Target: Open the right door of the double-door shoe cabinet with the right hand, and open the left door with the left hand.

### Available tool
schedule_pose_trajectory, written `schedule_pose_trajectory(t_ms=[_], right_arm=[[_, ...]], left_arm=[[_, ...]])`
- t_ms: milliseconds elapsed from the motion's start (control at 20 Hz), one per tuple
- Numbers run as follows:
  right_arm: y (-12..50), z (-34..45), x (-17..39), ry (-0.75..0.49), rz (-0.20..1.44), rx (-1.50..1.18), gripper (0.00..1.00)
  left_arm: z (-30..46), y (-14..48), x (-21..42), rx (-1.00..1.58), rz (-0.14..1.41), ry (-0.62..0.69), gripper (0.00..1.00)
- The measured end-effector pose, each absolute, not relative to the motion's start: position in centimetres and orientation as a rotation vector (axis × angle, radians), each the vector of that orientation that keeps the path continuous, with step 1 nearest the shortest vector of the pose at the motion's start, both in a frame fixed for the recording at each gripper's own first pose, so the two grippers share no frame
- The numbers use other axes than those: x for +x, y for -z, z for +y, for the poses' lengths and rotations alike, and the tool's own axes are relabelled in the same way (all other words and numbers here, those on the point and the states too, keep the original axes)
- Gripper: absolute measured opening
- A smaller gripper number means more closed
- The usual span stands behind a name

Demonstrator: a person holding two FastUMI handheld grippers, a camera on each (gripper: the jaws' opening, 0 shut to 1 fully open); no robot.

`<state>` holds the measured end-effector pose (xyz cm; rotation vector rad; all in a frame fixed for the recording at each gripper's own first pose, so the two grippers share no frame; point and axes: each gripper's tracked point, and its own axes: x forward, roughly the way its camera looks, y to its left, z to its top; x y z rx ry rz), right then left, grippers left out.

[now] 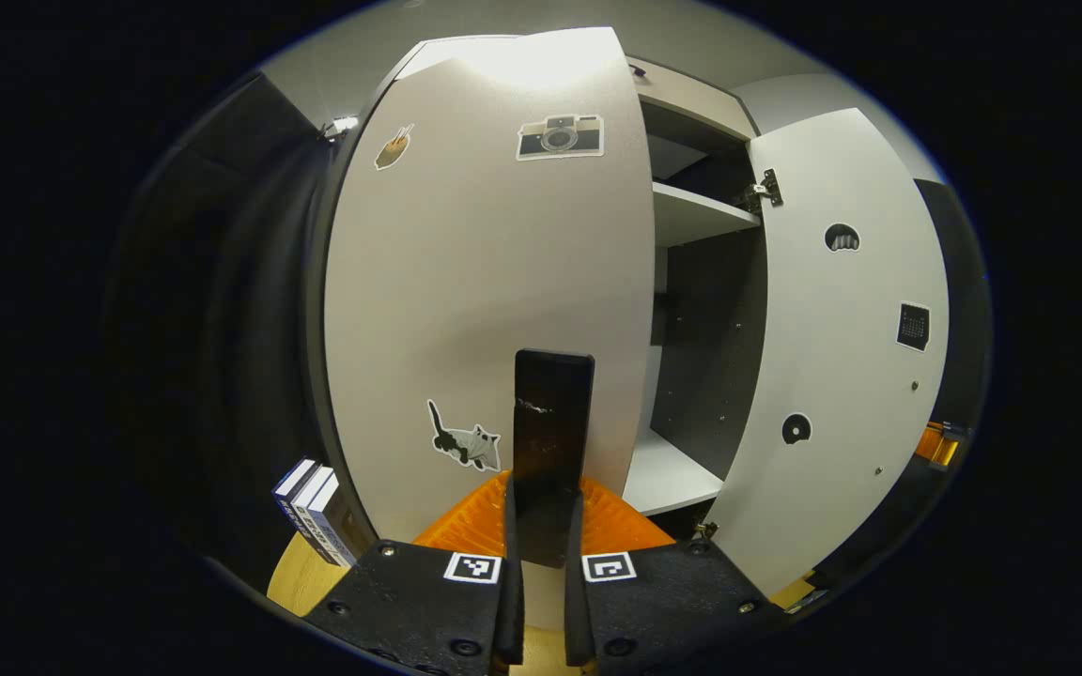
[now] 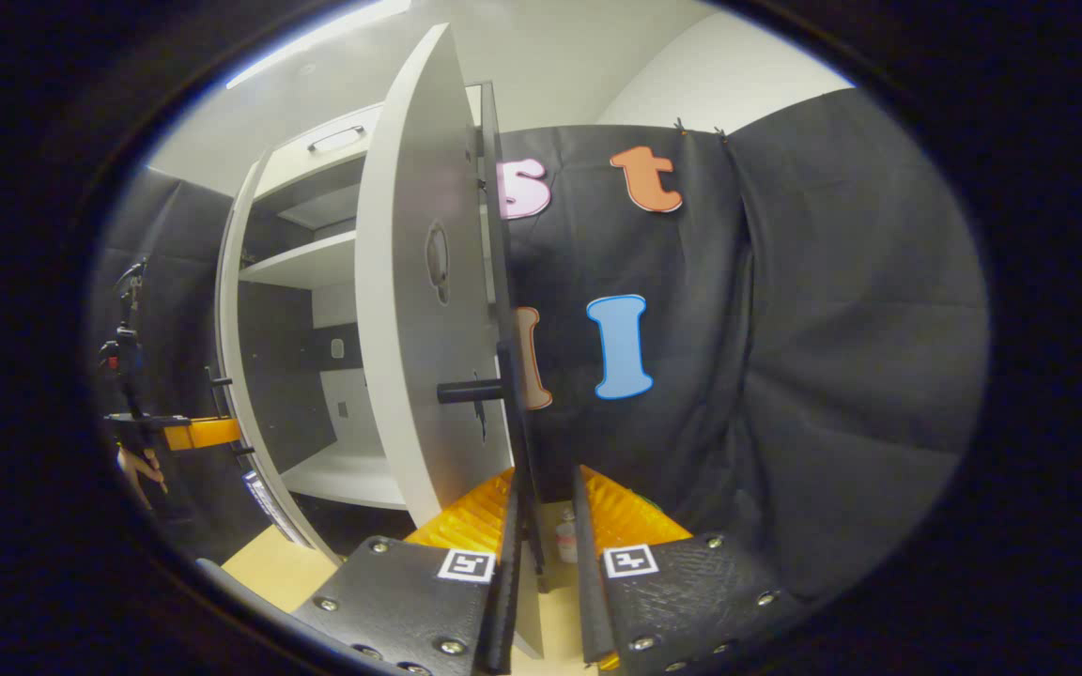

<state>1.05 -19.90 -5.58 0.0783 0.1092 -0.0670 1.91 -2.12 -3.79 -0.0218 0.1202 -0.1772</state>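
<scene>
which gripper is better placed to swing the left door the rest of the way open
Left: its gripper grips the black bar handle of the barely ajar grey left door; the right gripper holds the wide-open right door's handle.

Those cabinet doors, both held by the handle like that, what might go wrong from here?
The left gripper pinches the left door's black handle near its lower end, so it may slip off. The right door already stands wide beside the black cloth wall; pulling its handle further with the right gripper could strain the hinges.

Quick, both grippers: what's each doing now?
Left hand-held gripper: shut on the left door's handle.
Right hand-held gripper: shut on the right door's handle.
</scene>
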Motion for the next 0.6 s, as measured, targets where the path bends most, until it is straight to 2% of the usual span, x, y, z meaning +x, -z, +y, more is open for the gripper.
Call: schedule_pose_trajectory(t_ms=[450,500,600], right_arm=[[5.6,-20.0,0.7,0.073,0.118,0.071,0.28],[5.6,-20.0,0.8,0.074,0.119,0.072,0.22],[5.6,-20.0,0.8,0.076,0.119,0.071,0.22]], left_arm=[[-0.3,3.8,0.0,-0.032,0.119,0.186,0.15],[-0.1,3.8,-0.4,-0.032,0.119,0.185,0.16],[0.4,3.8,-0.9,-0.029,0.119,0.179,0.15]])
